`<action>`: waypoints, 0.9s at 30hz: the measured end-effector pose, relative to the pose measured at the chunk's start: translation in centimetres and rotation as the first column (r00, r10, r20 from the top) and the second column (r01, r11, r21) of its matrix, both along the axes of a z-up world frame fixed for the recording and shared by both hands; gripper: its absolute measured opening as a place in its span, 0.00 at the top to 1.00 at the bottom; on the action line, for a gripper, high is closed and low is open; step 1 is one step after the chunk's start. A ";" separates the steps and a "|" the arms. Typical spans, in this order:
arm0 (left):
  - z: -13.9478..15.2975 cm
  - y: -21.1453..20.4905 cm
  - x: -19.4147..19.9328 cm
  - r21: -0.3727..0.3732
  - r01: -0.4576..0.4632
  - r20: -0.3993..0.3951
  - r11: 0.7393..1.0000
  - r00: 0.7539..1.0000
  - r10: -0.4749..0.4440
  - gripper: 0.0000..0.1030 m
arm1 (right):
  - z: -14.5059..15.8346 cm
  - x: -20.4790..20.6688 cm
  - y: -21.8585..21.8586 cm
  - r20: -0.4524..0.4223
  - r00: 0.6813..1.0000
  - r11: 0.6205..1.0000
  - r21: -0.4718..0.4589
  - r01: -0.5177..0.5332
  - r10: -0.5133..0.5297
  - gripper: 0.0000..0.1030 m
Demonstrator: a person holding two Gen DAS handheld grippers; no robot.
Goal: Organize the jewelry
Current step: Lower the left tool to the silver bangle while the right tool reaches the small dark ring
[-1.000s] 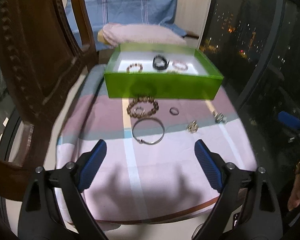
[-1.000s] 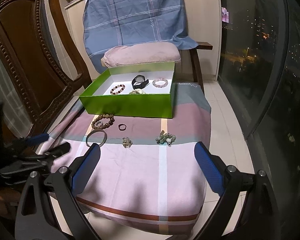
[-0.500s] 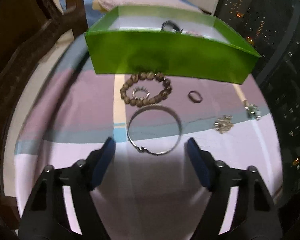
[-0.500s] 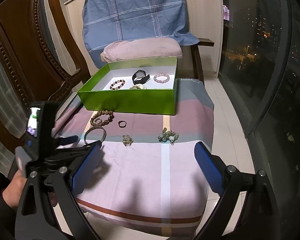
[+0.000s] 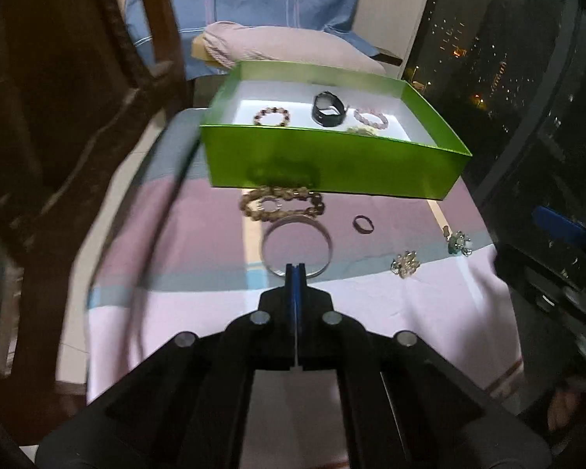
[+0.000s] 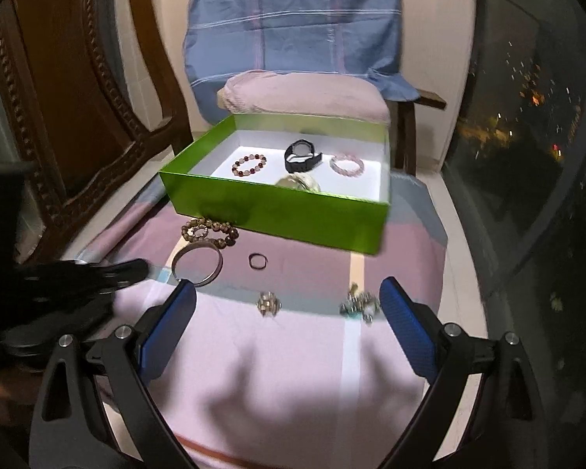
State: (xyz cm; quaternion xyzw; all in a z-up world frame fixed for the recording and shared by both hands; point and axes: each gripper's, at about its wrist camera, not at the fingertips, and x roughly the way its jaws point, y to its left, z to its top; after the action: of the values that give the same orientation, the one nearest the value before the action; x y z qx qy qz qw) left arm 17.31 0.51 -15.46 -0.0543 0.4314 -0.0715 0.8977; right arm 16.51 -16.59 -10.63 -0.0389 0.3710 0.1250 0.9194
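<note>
My left gripper [image 5: 295, 269] is shut on the near rim of the silver bangle [image 5: 297, 248], which lies on the striped cloth; it also shows in the right wrist view [image 6: 199, 265]. Beyond it lie a brown bead bracelet [image 5: 281, 203], a small dark ring [image 5: 363, 224], a silver charm [image 5: 405, 264] and a green-stone piece [image 5: 458, 242]. The green box [image 5: 332, 168] holds a bead bracelet [image 5: 272, 116], a black watch [image 5: 328, 110] and a pink bracelet [image 5: 370, 118]. My right gripper [image 6: 287, 310] is open and empty, above the cloth near the charm [image 6: 268, 304].
A carved wooden chair [image 6: 58, 125] stands at the left. A pink cushion [image 6: 304, 93] and a blue plaid cloth [image 6: 293, 19] sit behind the box. A dark window [image 6: 527, 136] is on the right. The cloth's near edge [image 6: 293, 457] drops off.
My left gripper has closed from wide open onto the bangle's near rim. The right gripper has moved forward and lower toward the cloth, still open.
</note>
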 end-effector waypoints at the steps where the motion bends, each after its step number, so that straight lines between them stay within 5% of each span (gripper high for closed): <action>1: -0.1 0.6 0.0 -0.005 -0.011 -0.005 1.000 1.000 0.011 0.90 | 0.0 0.3 0.0 0.000 1.000 1.000 -0.005 0.005 -0.005 0.10; 2: -0.2 1.1 0.0 -0.005 -0.019 -0.008 1.000 1.000 0.019 0.78 | 0.0 0.6 -0.3 -0.005 1.000 1.000 0.009 0.026 -0.026 0.10; 3: -0.6 1.5 0.1 -0.005 -0.024 -0.006 1.000 1.000 0.024 0.46 | 0.1 0.7 -0.7 -0.014 0.999 0.999 0.027 0.040 -0.039 0.10; 4: -0.9 1.8 0.3 -0.010 -0.031 0.006 0.999 0.999 0.031 0.31 | 0.1 0.9 -0.9 -0.024 0.999 0.998 0.050 0.050 -0.048 0.10; 12: -2.9 0.5 4.2 -0.012 -0.026 -0.020 1.000 0.999 0.026 0.29 | -0.2 1.8 -0.4 -0.039 0.998 0.997 0.047 0.058 -0.056 0.10; 21: -5.2 -3.3 6.8 0.097 0.015 -0.036 0.995 0.999 -0.012 0.29 | -1.3 3.0 -0.6 -0.070 0.995 0.997 0.029 0.077 -0.075 0.10; 23: -5.1 -3.0 7.0 0.090 -0.009 -0.024 0.996 1.000 0.011 0.42 | -1.6 3.2 -0.4 -0.076 0.995 0.997 0.023 0.072 -0.070 0.10; 27: -4.7 -1.5 6.7 -0.004 -0.020 -0.056 1.000 0.998 0.019 0.43 | -2.3 3.7 0.5 -0.079 0.995 0.998 -0.002 0.056 -0.056 0.10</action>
State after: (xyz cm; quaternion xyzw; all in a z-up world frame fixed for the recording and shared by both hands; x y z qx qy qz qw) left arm 24.01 -0.95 -20.18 -0.0624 0.4555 -0.0620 0.8859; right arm 20.20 -16.05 -12.88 -0.0236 0.4082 0.1007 0.9070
